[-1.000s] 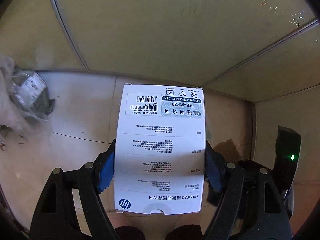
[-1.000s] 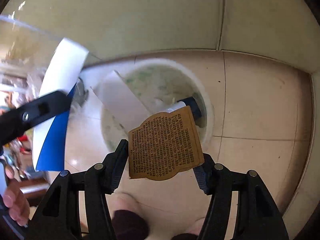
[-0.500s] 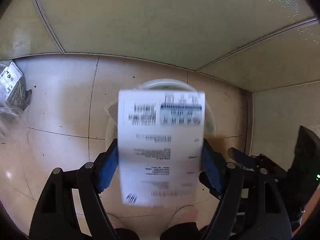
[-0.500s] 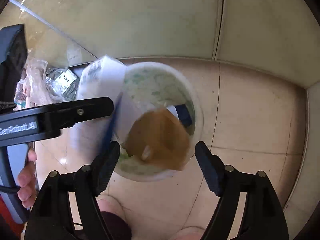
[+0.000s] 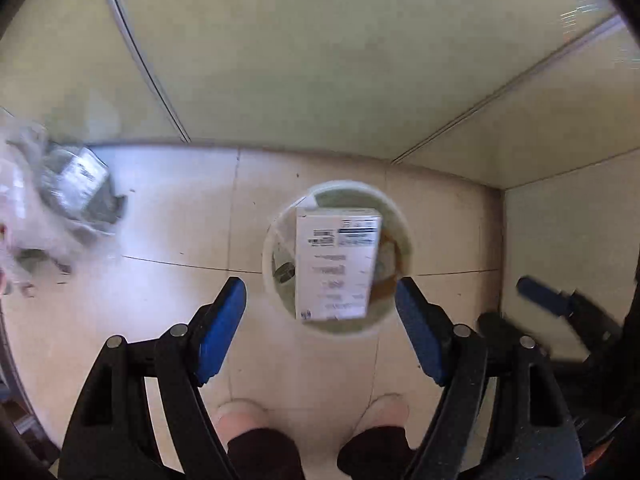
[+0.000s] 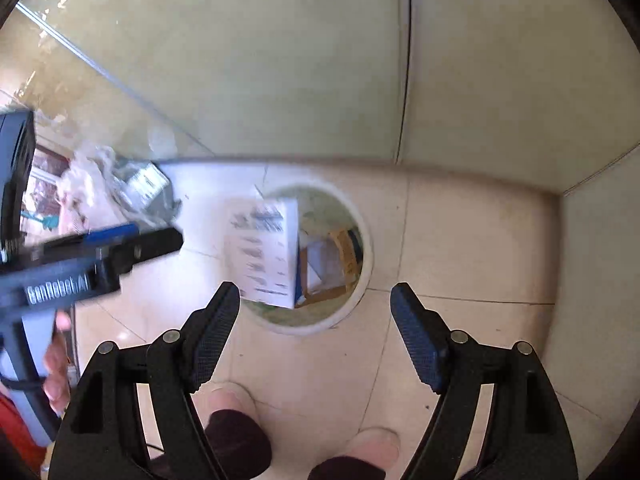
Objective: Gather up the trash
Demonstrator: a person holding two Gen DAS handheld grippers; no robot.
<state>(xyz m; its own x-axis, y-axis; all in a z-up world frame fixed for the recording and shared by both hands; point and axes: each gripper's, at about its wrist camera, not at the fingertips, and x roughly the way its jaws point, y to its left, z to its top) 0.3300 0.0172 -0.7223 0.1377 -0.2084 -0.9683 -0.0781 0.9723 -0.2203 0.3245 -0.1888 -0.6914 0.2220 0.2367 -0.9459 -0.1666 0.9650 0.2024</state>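
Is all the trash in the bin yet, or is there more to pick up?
Not all. A brown card piece already lies inside the round bin. The white box is over the bin's mouth with nothing gripping it; both the left gripper and right gripper have their jaws wide apart and empty. Still left: the crumpled plastic bags on the floor, off to the left of the bin.

The white box (image 5: 337,266) was smeared by motion, its print unreadable, and it covered much of the bin (image 5: 276,236) interior and the brown card (image 6: 347,258) behind it. Left of the bin, the crumpled plastic bags (image 5: 60,208) were blurred and cut off by the frame edge. The bin's far contents were too small to tell.
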